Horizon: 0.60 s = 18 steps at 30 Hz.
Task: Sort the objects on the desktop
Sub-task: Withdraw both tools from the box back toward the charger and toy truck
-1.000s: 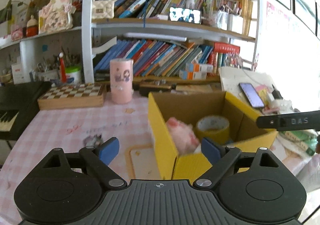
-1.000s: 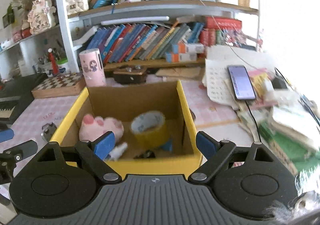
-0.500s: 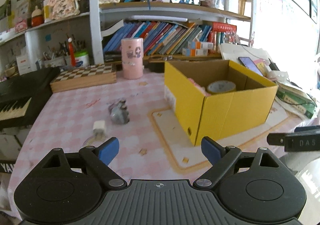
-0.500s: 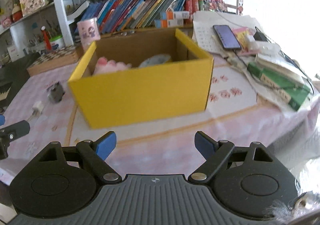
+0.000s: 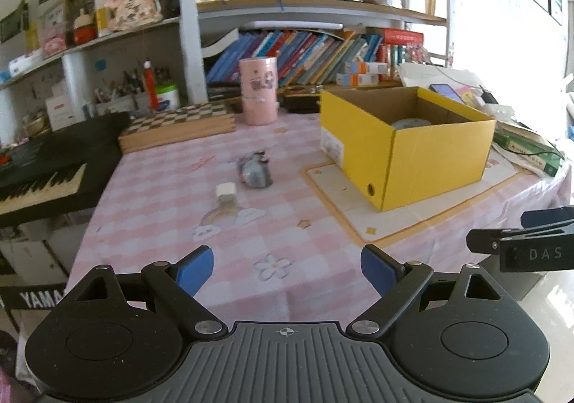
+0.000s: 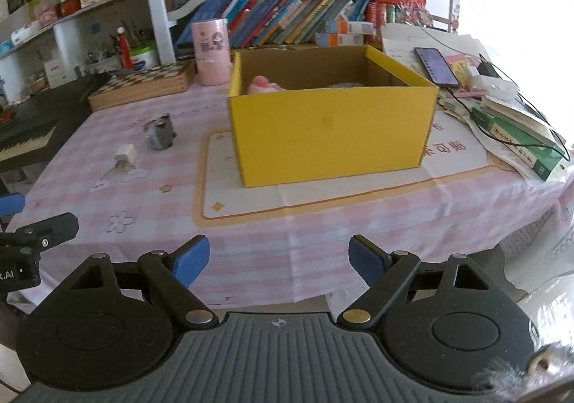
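A yellow cardboard box [image 5: 430,155] [image 6: 330,130] stands on the pink checked tablecloth; inside I see a pink plush [image 6: 263,83] and a tape roll [image 5: 410,123]. A small grey object [image 5: 255,171] [image 6: 160,132] and a small white cube-like item [image 5: 226,192] [image 6: 125,153] lie on the cloth left of the box. My left gripper [image 5: 287,268] is open and empty, held back over the table's front edge. My right gripper [image 6: 278,257] is open and empty, also near the front edge, facing the box.
A pink cylinder [image 5: 258,90], a chessboard box [image 5: 175,125] and a keyboard [image 5: 43,169] stand at the back left. Books, a phone [image 6: 436,65] and cables lie right of the box. Bookshelves rise behind the table.
Both grippers have pulled back from over the box to the table's front edge. The box now shows from outside, and the two small items on the cloth have come into view.
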Motion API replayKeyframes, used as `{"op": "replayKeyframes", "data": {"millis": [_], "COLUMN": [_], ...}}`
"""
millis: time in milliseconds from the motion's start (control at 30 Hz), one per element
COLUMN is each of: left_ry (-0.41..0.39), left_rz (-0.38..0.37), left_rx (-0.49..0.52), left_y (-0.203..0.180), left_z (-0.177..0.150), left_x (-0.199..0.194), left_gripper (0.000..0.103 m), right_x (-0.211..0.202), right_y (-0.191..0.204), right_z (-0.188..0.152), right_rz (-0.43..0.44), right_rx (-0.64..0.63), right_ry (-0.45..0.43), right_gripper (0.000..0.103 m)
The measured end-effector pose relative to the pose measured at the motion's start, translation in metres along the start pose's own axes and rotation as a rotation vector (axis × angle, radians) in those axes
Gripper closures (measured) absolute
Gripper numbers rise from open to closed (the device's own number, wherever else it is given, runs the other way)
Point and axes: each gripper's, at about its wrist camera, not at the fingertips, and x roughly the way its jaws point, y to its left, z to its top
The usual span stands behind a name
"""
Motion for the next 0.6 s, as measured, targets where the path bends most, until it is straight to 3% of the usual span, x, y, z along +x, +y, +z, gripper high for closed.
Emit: {"op": "replayKeyframes", "data": {"millis": [433,600], "left_ry": [0.045,0.043], "left_rz": [0.052,0.090], "left_rx": [-0.014,-0.036], "left_y": [0.034,0.048], "left_z": [-0.030,-0.037], "left_x": [-0.028,-0.037], "left_gripper": [0.011,0.011], "right_x": [-0.003,0.000], "right_y": [0.058,0.075], "right_z": [-0.022,-0.023], "right_rz": [0.089,0.129], "right_rx": [-0.046,-0.074], "right_ry": [0.050,0.067], "right_gripper": [0.019,0.024]}}
